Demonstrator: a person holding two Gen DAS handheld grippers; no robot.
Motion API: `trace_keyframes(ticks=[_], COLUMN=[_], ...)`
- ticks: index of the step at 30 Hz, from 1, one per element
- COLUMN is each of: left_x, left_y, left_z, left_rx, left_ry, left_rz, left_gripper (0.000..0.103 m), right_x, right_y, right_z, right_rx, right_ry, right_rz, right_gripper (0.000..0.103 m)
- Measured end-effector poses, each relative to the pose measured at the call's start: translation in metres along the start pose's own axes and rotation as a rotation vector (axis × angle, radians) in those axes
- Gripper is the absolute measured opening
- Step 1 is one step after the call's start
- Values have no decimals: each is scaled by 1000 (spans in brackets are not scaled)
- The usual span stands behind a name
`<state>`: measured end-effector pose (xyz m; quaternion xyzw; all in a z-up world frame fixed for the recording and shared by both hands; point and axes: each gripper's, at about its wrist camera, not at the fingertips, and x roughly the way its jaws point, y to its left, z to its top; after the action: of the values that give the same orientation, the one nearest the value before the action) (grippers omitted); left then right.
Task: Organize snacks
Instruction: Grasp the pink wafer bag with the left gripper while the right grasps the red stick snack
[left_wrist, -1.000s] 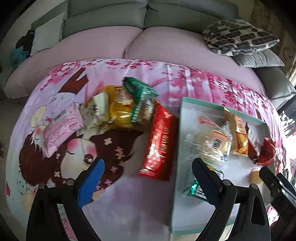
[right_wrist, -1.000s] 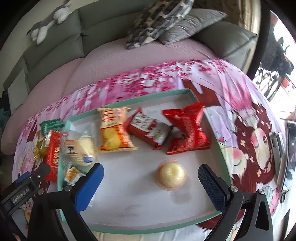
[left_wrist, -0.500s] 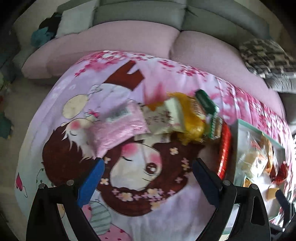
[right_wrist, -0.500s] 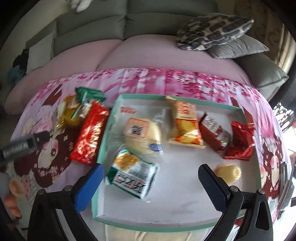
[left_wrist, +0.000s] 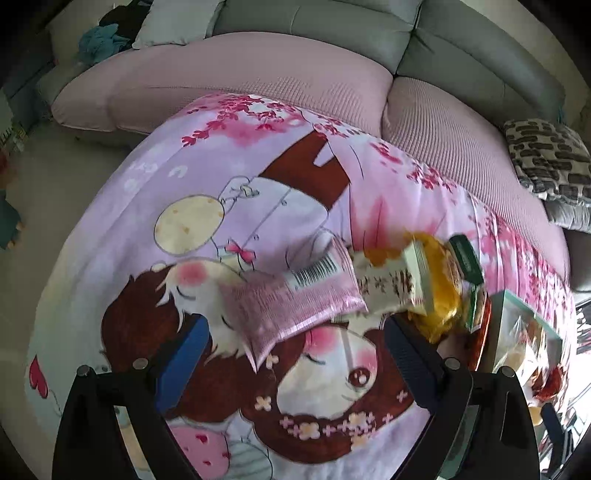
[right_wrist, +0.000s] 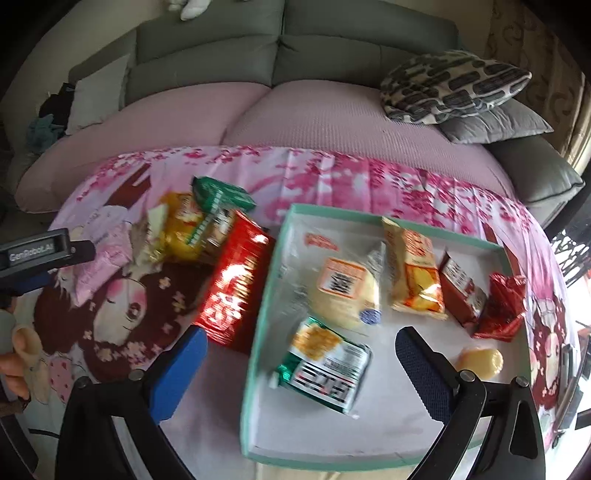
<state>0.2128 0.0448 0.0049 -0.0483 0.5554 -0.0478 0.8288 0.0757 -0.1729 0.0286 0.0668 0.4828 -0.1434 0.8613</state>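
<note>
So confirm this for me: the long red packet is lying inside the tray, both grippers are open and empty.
One thing is wrong: the red packet lies on the cloth just outside the tray, along its left wall, as the right wrist view shows. The left gripper and right gripper are indeed open and empty.

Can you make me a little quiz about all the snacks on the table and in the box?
1. True or false: the pink packet lies inside the tray.
2. Which snack lies nearest the tray's left wall, outside it? A) the long red packet B) the round yellow jelly cup C) the green-topped packet
3. Fill in: both the left gripper and the right gripper are ____, holding nothing.

Key:
1. False; it lies on the cartoon cloth, outside the tray.
2. A
3. open
</note>
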Motion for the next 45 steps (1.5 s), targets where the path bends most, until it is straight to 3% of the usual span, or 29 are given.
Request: trace_keyframes(ticks=[4, 8, 14, 24, 28, 33, 38, 45], left_x=[13, 37, 58, 69, 70, 66, 58, 43], left_y=[4, 0, 1, 12, 14, 13, 15, 21], left_z=[9, 13, 22, 27, 27, 26, 22, 15], left_rx=[-16, 2, 20, -14, -25, -36, -67, -100], left_ry=[21, 69, 103, 111, 113, 99, 91, 76], left_rz=[-15, 13, 54, 16, 15, -6, -56, -80], left_gripper=[96, 96, 96, 98, 98, 87, 66, 58], right_x=[5, 16, 34, 66, 73, 72, 66, 53], right_y=[20, 32, 52, 62, 60, 52, 43, 32], right_z=[9, 14, 21, 25, 24, 25, 25, 23], right_rx=[-35, -52, -93, -95, -89, -70, -39, 1], right_ry=[-3, 17, 28, 71, 80, 77, 61, 41], right_rz=[4, 8, 33, 25, 5, 17, 41, 84], right_gripper=[102, 92, 87, 55, 47, 39, 27, 15])
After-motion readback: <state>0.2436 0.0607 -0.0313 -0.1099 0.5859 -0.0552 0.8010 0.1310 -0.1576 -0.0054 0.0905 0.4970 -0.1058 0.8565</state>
